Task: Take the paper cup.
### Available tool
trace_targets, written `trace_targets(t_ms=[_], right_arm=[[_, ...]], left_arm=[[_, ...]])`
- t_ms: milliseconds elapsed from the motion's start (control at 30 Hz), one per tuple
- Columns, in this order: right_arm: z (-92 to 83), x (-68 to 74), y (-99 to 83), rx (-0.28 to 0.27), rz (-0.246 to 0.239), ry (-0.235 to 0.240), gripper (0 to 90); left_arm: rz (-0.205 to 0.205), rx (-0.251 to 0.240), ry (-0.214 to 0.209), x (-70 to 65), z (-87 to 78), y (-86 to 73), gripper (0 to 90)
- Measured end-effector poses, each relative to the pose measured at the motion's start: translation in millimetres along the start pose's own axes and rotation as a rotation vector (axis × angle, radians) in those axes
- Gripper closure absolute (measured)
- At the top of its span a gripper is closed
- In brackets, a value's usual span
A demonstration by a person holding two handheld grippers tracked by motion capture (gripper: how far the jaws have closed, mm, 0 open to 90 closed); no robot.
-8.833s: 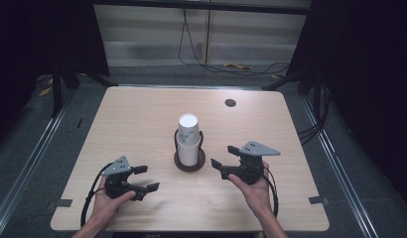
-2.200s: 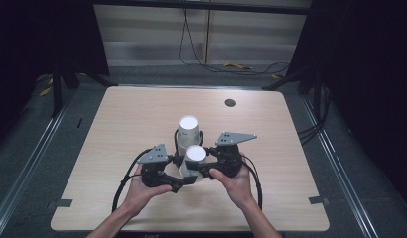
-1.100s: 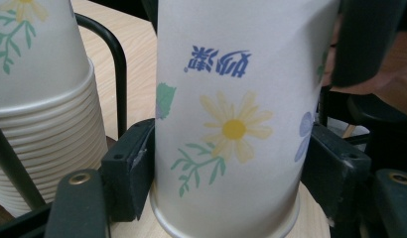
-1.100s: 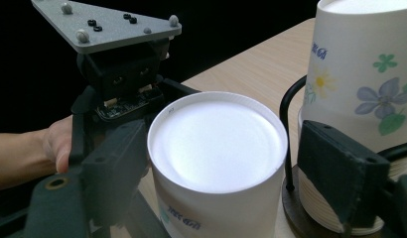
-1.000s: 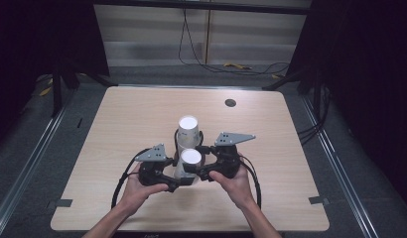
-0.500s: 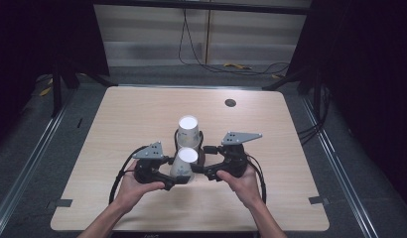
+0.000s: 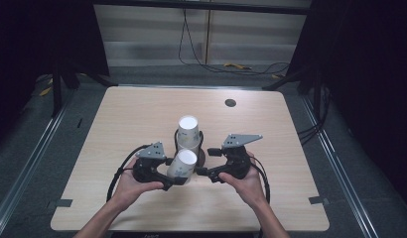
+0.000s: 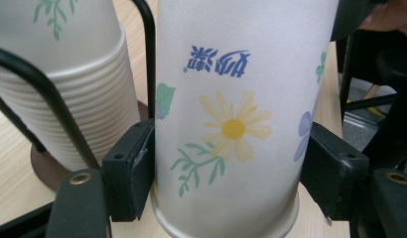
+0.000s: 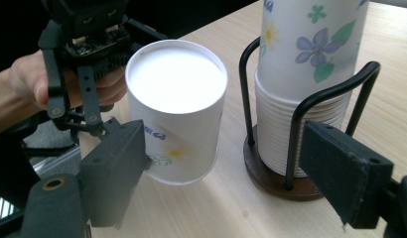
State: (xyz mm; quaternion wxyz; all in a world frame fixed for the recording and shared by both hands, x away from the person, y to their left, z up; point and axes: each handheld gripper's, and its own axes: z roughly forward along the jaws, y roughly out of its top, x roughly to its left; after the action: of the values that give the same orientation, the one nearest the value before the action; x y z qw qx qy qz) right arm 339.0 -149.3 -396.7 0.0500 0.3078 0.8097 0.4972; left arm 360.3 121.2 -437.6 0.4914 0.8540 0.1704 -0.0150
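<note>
Nearest to the person, both forearms come in from the bottom edge of the high view and are cut off there. The left gripper [image 7: 168, 174] has its fingers [image 8: 129, 171] pressed on both sides of a single paper cup [image 7: 181, 166], which is held upside down, its flat white base up; in the left gripper view its rim is partly cut by the lower edge. The right gripper [image 7: 206, 163] has just been closing a little, but its fingers [image 9: 114, 168] stand wide and hold nothing; the cup and the holder show between them, farther off. Just behind the cup stands the stack of cups [image 7: 188, 133] in a black wire holder [image 9: 271, 173] on the bench [image 7: 271, 124]; its top is cut off in both gripper views
</note>
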Motion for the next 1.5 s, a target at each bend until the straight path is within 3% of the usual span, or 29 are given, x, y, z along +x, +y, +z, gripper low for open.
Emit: trace_targets(t_ms=[167, 533, 633, 800, 933, 1000, 1200, 1367, 1500], right_arm=[[0.9, 0.8, -0.2, 0.026, -0.015, 0.021, 19.2], [3.3, 4.1, -0.6, 0.097, -0.054, 0.007, 21.2], [1.1, 2.5, 0.2, 0.126, -0.069, 0.014, 27.4], [3.3, 1.5, -0.7, 0.163, -0.086, 0.001, 25.2], [7.5, 3.9, -0.9, 0.204, -0.094, -0.001, 22.7], [9.3, 4.2, -1.0, 0.225, -0.093, -0.013, 18.5], [12.3, 4.6, -0.8, 0.26, -0.093, -0.008, 18.3], [13.7, 3.2, -0.8, 0.29, -0.095, 0.006, 22.0], [16.6, 1.6, -1.4, 0.336, -0.087, 0.031, 24.0]], left_arm=[[-0.001, 0.025, 0.02, 3.0, -1.7, -0.6, 29.2], [0.026, 0.081, 0.039, 0.9, -2.8, 3.3, 29.7], [0.022, 0.098, 0.055, 2.3, -1.5, 3.7, 29.6], [0.043, 0.15, 0.059, 1.8, 3.3, 4.5, 29.6], [0.087, 0.192, 0.096, 3.9, 1.1, 5.9, 29.6], [0.079, 0.198, 0.093, 5.3, 1.0, 4.6, 29.6], [0.092, 0.222, 0.082, 6.7, 5.3, 3.7, 29.8], [0.093, 0.219, 0.078, 5.6, 4.0, 8.3, 29.9], [0.106, 0.25, 0.061, 4.1, 7.5, 11.1, 30.1]])
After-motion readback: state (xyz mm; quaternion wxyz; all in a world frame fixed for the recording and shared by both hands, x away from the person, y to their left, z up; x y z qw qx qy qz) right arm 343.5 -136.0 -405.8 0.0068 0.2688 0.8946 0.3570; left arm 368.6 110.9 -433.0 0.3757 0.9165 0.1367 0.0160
